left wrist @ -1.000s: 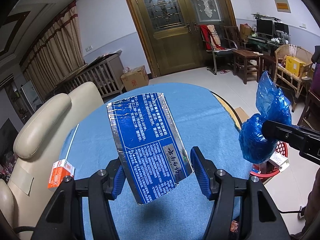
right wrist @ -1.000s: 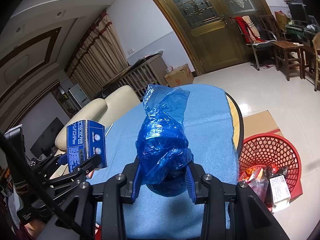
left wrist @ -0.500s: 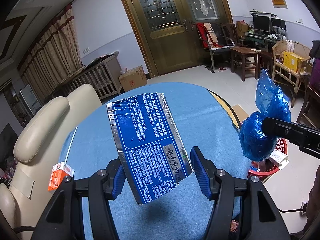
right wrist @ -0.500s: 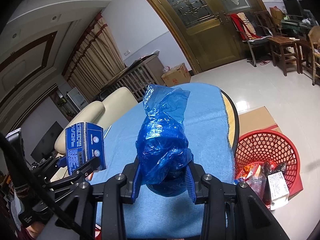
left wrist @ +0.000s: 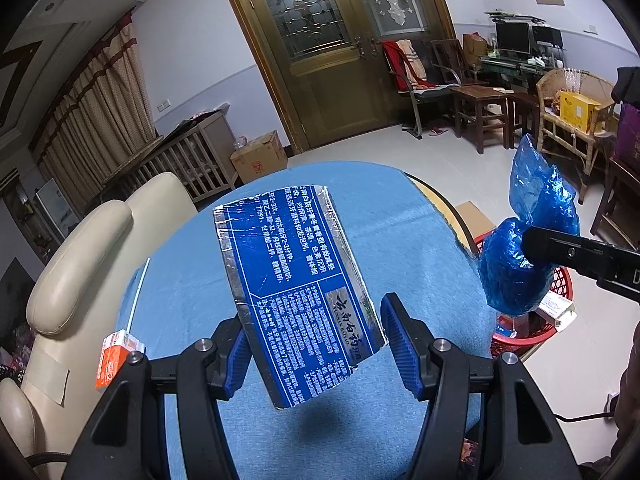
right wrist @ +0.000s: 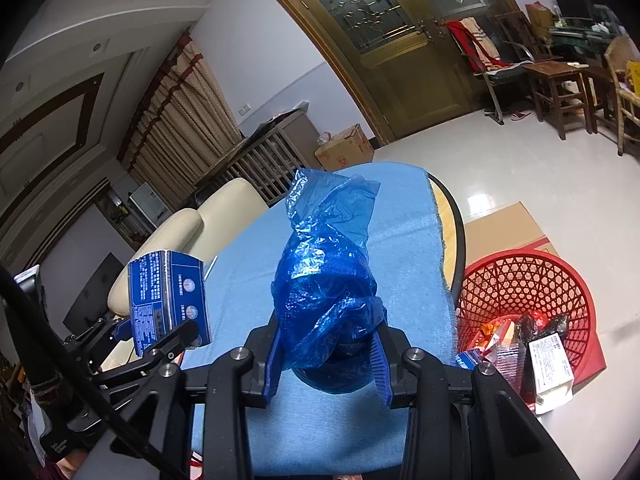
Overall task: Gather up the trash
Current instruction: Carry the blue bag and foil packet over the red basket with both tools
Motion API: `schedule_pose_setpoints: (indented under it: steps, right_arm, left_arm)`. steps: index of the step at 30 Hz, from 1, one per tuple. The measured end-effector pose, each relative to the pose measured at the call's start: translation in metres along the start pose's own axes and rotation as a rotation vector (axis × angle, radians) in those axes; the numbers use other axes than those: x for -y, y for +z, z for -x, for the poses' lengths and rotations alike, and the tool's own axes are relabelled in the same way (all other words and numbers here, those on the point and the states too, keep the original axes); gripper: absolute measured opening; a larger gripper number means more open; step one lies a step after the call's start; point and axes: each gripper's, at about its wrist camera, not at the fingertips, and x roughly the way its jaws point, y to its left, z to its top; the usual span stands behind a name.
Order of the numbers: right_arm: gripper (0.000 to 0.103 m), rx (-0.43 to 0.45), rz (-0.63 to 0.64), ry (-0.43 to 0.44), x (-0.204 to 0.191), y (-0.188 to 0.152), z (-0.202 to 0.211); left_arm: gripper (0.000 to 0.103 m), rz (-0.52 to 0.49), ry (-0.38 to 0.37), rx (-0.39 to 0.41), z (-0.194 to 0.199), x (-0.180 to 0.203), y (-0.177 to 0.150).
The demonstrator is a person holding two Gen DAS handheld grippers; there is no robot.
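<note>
The left gripper (left wrist: 316, 344) holds a flattened blue carton (left wrist: 296, 292) up above the tabletop (left wrist: 400, 240). The carton's lower part sits between the jaws: its left edge presses against the left pad, while a narrow gap shows beside the right pad, so whether both pads bear on it cannot be told. It leans back and tilts to the left. It is dark blue with white printed text and torn silver edges.

The right gripper (right wrist: 326, 356) has its jaws clamped on a blue bag (right wrist: 326, 280), both pads pressing the bulging lower half. The bag is crinkled, translucent plastic, twisted at the middle, with a loose top flaring upward. It hangs above the tabletop near the right edge.

A red basket (right wrist: 520, 280) stands on the floor just beside the tabletop's right edge, with wrappers and a white box inside. A small orange box (left wrist: 116, 360) lies at the tabletop's left edge.
</note>
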Motion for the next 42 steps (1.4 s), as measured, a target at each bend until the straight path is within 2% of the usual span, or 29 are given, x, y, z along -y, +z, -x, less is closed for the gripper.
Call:
schedule_pose_setpoints:
  steps: [20,42]
  right_arm:
    - [0.04,0.004,-0.074,-0.023,0.022,-0.001,0.007]
    - [0.04,0.031,-0.142,-0.053,0.043,-0.003,0.028]
  left_arm:
    - [0.063,-0.063,-0.024,-0.008,-0.007,0.013,0.006]
    - [0.063,-0.146,-0.05,-0.014,-0.013,0.047,0.01]
